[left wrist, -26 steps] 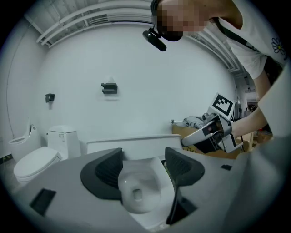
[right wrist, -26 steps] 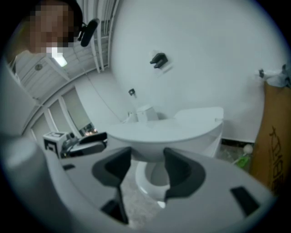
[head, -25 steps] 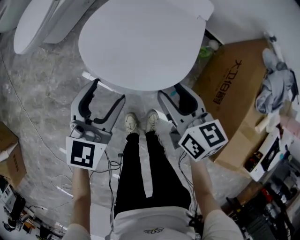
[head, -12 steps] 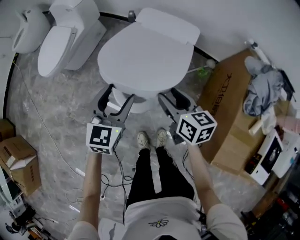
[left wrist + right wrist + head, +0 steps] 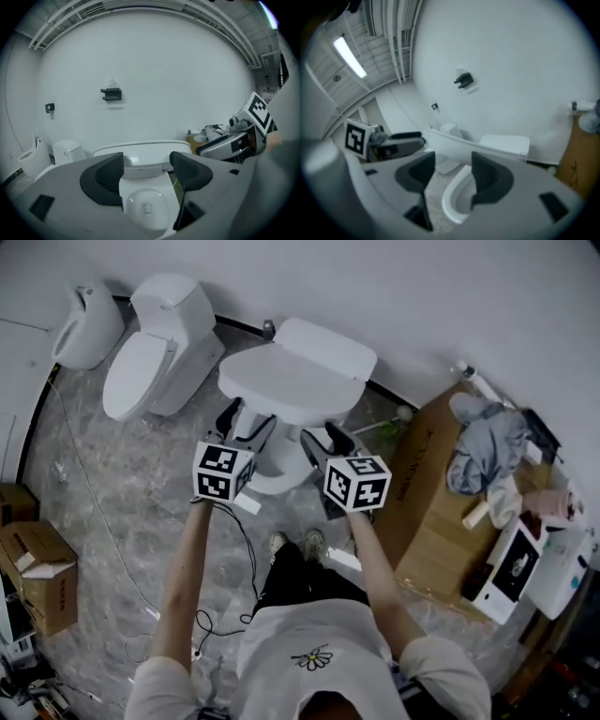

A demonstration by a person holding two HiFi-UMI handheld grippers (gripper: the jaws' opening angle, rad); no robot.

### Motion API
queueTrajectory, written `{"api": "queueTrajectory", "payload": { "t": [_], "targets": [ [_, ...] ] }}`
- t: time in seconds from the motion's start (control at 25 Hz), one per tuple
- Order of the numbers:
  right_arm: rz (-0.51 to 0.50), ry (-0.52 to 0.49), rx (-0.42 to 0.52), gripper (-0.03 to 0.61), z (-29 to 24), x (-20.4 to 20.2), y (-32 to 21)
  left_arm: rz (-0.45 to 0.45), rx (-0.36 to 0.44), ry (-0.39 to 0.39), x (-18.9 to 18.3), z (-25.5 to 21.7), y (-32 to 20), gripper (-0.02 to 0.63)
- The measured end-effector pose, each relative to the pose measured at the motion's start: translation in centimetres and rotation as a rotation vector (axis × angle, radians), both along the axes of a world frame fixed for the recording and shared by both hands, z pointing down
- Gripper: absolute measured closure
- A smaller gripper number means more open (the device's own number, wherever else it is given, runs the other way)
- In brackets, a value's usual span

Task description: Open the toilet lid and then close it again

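The white toilet lid [image 5: 291, 381] stands part-raised, its front edge lifted off the bowl [image 5: 270, 470]. My left gripper [image 5: 246, 418] and right gripper [image 5: 323, 439] reach under that front edge from either side. In the left gripper view the left gripper's [image 5: 146, 173] jaws are opening, and only the hinge bar [image 5: 143, 171] and the bowl [image 5: 145, 206] show between them. In the right gripper view the lid [image 5: 478, 145] runs edge-on above the right gripper's [image 5: 452, 171] spread jaws, with the bowl rim [image 5: 452, 197] below. Neither gripper clasps anything.
A second toilet [image 5: 155, 362] and a urinal [image 5: 84, 324] stand at the left wall. A big cardboard box [image 5: 431, 493] with clothes [image 5: 492, 451] on it is close on the right. Smaller boxes [image 5: 33, 568] sit far left. Cables [image 5: 230, 549] trail on the floor by the person's feet [image 5: 295, 545].
Both grippers have risen from below the closed lid's front, and the lid's front edge has come up with them. The head view has pulled back and shows more of the room.
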State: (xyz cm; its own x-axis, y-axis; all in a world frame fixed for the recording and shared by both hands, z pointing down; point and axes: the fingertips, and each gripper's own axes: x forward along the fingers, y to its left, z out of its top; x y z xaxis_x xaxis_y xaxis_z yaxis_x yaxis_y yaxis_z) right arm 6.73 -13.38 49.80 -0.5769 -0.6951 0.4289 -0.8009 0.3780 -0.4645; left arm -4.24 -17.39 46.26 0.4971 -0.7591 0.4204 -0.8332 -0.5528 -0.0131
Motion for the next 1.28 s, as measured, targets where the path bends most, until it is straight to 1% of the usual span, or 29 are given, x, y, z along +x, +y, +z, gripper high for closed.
{"api": "queueTrajectory", "payload": {
  "t": [0.08, 0.16, 0.36, 0.52, 0.6, 0.68, 0.72, 0.8, 0.88, 1.0, 1.08, 1.16, 1.28],
  "targets": [
    [0.002, 0.012, 0.011, 0.328, -0.6, -0.4, -1.0, -0.012, 0.024, 0.003, 0.5, -1.0, -1.1, 0.278],
    [0.032, 0.024, 0.020, 0.328, -1.3, -0.3, -2.3, -0.012, 0.048, 0.009, 1.1, -1.9, -2.3, 0.273],
    [0.117, 0.043, 0.044, 0.328, -2.8, 0.8, -4.5, 0.024, 0.052, 0.035, 2.1, -3.9, -4.4, 0.275],
    [0.169, 0.080, 0.050, 0.328, -4.5, 2.6, -7.5, 0.087, 0.091, 0.058, 3.9, -6.0, -7.2, 0.275],
    [0.202, 0.102, 0.065, 0.333, -5.3, 3.3, -9.0, 0.124, 0.110, 0.050, 4.5, -6.8, -8.5, 0.275],
    [0.236, 0.116, 0.081, 0.354, -5.9, 3.9, -10.4, 0.163, 0.126, 0.050, 4.9, -7.6, -9.8, 0.275],
    [0.252, 0.120, 0.082, 0.367, -6.0, 4.3, -10.8, 0.182, 0.126, 0.060, 5.3, -7.9, -10.3, 0.275],
    [0.279, 0.122, 0.075, 0.373, -6.3, 5.2, -11.8, 0.216, 0.123, 0.075, 6.1, -8.4, -11.1, 0.275],
    [0.301, 0.122, 0.077, 0.373, -6.7, 6.0, -13.0, 0.246, 0.132, 0.068, 6.9, -8.9, -12.4, 0.275],
    [0.323, 0.133, 0.084, 0.373, -7.5, 6.9, -14.8, 0.272, 0.131, 0.085, 7.9, -9.9, -14.3, 0.275],
    [0.327, 0.158, 0.086, 0.373, -7.9, 7.5, -16.0, 0.284, 0.126, 0.096, 8.6, -10.5, -15.5, 0.275],
    [0.322, 0.177, 0.101, 0.376, -8.3, 8.2, -17.4, 0.297, 0.146, 0.076, 9.3, -10.8, -16.8, 0.275],
    [0.320, 0.148, 0.120, 0.380, -8.6, 9.4, -19.0, 0.312, 0.172, 0.040, 10.5, -11.0, -18.5, 0.275]
  ]
}}
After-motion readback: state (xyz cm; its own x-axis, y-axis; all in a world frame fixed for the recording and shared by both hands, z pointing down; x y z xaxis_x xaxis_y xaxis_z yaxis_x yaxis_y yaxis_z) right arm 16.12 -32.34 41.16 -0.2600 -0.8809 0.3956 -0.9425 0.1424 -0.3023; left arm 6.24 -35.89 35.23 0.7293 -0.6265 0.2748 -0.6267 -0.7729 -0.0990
